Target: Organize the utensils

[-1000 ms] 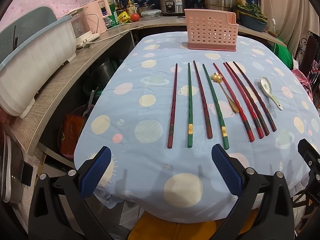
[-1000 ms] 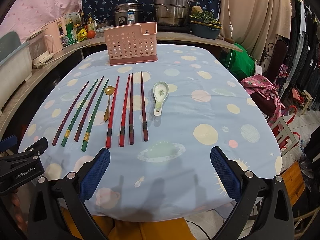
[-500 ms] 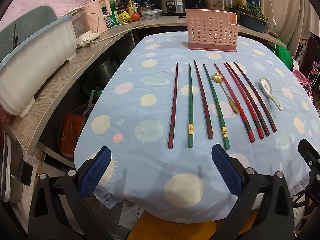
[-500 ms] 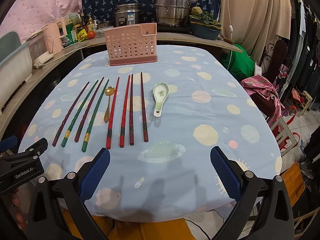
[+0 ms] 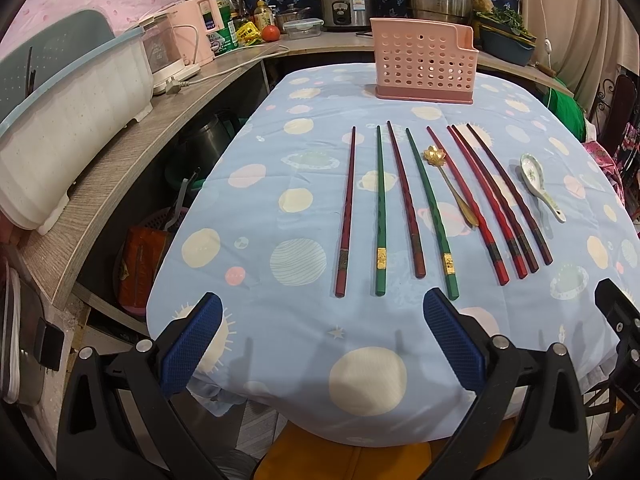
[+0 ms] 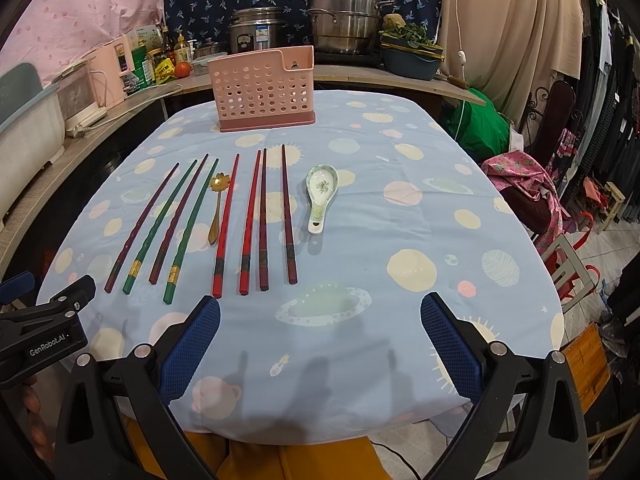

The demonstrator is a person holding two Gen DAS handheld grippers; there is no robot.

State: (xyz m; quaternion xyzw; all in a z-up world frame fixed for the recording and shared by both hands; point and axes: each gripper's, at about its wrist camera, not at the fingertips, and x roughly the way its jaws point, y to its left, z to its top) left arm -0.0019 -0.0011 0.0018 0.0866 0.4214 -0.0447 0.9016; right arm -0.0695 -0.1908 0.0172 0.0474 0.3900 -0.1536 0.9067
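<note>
Several chopsticks lie side by side on the blue tablecloth: dark red ones [image 5: 346, 208] [image 6: 286, 212], green ones [image 5: 380, 208] [image 6: 188, 232] and bright red ones [image 5: 468, 208] [image 6: 248, 220]. Among them lies a gold spoon [image 5: 450, 184] [image 6: 216, 208]. A white ceramic spoon [image 5: 540, 186] [image 6: 320, 196] rests to their right. A pink perforated utensil holder [image 5: 424, 66] [image 6: 264, 88] stands upright at the far end. My left gripper [image 5: 320, 340] hovers open at the near edge before the leftmost chopsticks. My right gripper [image 6: 320, 344] is open, near the table's front edge, holding nothing.
A wooden counter [image 5: 132, 152] runs along the left with a white tub [image 5: 68, 128], a pink appliance [image 5: 196, 32], bottles and a tomato. Steel pots [image 6: 344, 24] stand behind the holder. Chairs and pink cloth [image 6: 524, 184] crowd the right side. The left gripper's body [image 6: 44, 320] shows at lower left.
</note>
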